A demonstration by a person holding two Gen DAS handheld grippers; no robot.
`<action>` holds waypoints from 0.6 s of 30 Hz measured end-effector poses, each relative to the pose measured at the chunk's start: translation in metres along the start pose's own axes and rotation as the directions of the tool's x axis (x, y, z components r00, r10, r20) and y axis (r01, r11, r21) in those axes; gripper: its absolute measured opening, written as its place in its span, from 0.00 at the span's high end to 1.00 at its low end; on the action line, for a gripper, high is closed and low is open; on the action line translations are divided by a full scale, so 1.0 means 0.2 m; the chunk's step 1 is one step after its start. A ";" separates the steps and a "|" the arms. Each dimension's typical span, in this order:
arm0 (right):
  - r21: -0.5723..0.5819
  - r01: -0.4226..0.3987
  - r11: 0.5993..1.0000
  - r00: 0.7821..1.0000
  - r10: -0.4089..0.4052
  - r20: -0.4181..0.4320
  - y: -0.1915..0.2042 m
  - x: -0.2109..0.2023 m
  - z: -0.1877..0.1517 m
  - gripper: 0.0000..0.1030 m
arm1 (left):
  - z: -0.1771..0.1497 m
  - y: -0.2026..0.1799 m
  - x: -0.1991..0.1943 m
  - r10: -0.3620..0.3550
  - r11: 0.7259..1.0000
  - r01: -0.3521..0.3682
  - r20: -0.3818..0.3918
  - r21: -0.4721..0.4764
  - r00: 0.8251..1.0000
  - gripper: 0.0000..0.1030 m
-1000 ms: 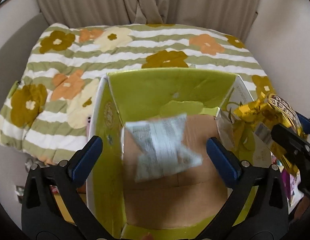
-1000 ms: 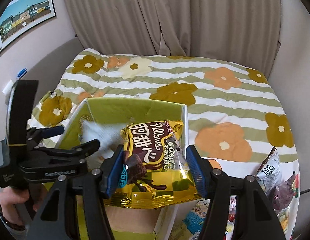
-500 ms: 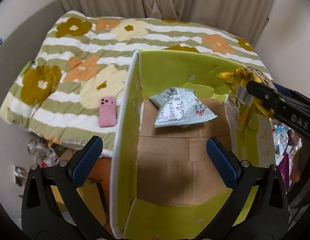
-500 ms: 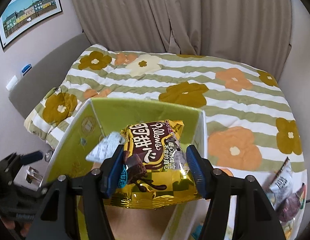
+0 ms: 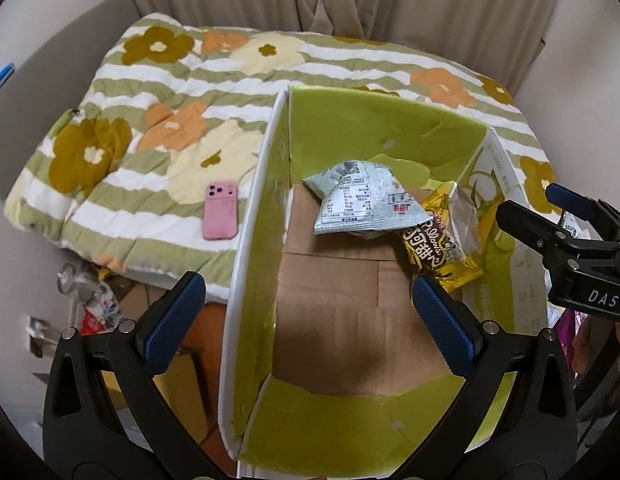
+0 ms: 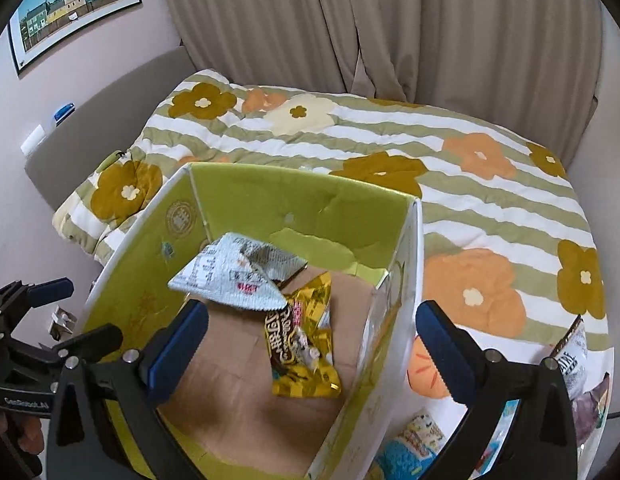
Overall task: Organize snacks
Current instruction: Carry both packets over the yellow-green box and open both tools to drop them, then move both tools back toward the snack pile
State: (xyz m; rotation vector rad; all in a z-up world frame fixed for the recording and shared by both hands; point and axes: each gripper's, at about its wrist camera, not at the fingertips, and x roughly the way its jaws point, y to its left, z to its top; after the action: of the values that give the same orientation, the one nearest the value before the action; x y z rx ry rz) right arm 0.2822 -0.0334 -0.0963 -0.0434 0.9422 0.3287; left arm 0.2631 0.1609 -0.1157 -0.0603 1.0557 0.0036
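Note:
An open cardboard box [image 5: 262,208] with green inner walls stands on the bed; it also shows in the right wrist view [image 6: 406,264]. Inside lie a silver snack bag [image 5: 362,204] at the back and a gold and brown snack bag [image 5: 438,248] beside it; both show in the right wrist view, silver [image 6: 234,276] and gold [image 6: 302,344]. My left gripper [image 5: 306,312] is open and empty above the box's near left wall. My right gripper [image 6: 310,340] is open and empty above the box's right wall.
A pink phone [image 5: 220,216] lies on the flowered quilt [image 5: 158,128] left of the box. More snack packets [image 6: 578,360] lie on the quilt to the right of the box. Curtains [image 6: 390,28] hang behind the bed. Clutter sits on the floor [image 5: 86,300] at left.
My right gripper opened and the gold snack bag dropped into the box beside the silver bag. My left gripper drew back and left, away from over the box.

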 end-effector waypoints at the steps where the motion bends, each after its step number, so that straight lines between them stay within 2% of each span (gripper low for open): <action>1: 0.001 0.000 1.000 1.000 0.000 0.005 0.00 -0.02 0.00 0.00 | 0.00 -0.01 -0.03 0.005 1.000 -0.005 0.010 0.005 1.000 0.00; 12: -0.004 0.020 1.000 0.993 -0.020 0.115 0.07 -0.36 -0.04 0.00 | -0.05 -0.06 -0.36 0.032 0.998 -0.040 0.132 0.056 0.991 0.00; 18: 0.013 0.027 1.000 0.987 -0.029 0.157 0.07 -0.55 -0.11 0.00 | -0.12 -0.13 -0.48 0.029 0.996 -0.043 0.164 0.082 0.986 0.00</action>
State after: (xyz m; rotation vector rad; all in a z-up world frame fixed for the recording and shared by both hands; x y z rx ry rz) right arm 0.2021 -0.0518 -0.0199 -0.0209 0.7864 0.2965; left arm 0.1965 0.1364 -0.0420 0.0356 0.8923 -0.0040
